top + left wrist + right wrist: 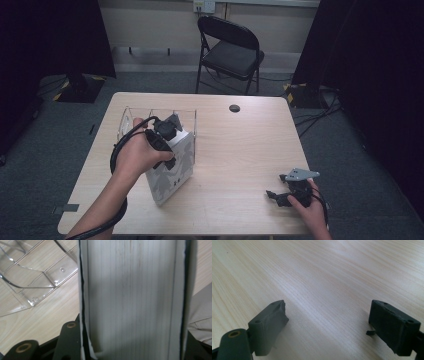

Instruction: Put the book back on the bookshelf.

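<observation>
On the left half of the table [235,150] a book [172,167] is standing upright, with its lower end on the tabletop. Just behind it a clear rack [150,117] is sitting; the book seems to be touching the front of the rack, though the hand is hiding that spot. The left gripper [167,132] is sitting over the top of the book, one jaw on each side. The right gripper [280,196] is resting near the front right corner of the table, well apart from the book. Behind the table a chair [230,47] is standing on the floor.
</observation>
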Motion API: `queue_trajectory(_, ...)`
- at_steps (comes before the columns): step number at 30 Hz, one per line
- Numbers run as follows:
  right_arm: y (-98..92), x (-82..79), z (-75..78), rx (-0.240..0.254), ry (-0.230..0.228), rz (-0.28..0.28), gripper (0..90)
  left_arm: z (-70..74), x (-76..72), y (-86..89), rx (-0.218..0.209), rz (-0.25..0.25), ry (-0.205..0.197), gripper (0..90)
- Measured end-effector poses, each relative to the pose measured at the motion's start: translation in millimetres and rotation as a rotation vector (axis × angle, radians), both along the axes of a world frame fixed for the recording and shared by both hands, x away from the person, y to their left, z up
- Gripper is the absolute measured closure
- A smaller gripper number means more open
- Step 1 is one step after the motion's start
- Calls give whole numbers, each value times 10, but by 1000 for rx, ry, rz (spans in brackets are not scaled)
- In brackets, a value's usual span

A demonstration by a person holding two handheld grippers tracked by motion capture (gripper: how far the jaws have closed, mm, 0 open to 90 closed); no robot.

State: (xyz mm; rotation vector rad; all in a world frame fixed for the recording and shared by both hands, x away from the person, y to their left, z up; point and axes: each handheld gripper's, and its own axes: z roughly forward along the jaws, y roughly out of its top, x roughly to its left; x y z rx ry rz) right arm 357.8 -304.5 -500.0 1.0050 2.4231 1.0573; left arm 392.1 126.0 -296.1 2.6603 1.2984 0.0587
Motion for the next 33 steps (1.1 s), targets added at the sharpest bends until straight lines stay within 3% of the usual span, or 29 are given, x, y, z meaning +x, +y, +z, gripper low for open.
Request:
queue_trajectory(18,0,0,0,0,0,0,134,-13,104,76,-27,87,-11,532)
queue_trajectory(21,0,0,0,1,1,0,134,2,143,86,-30,71,-10,531)
queue_trajectory(23,-1,2,-1,1,-1,0,134,13,151,59,-33,95,-6,531)
queue_trajectory(33,-2,2,-1,1,-1,0,134,86,222,-35,-16,97,-19,531)
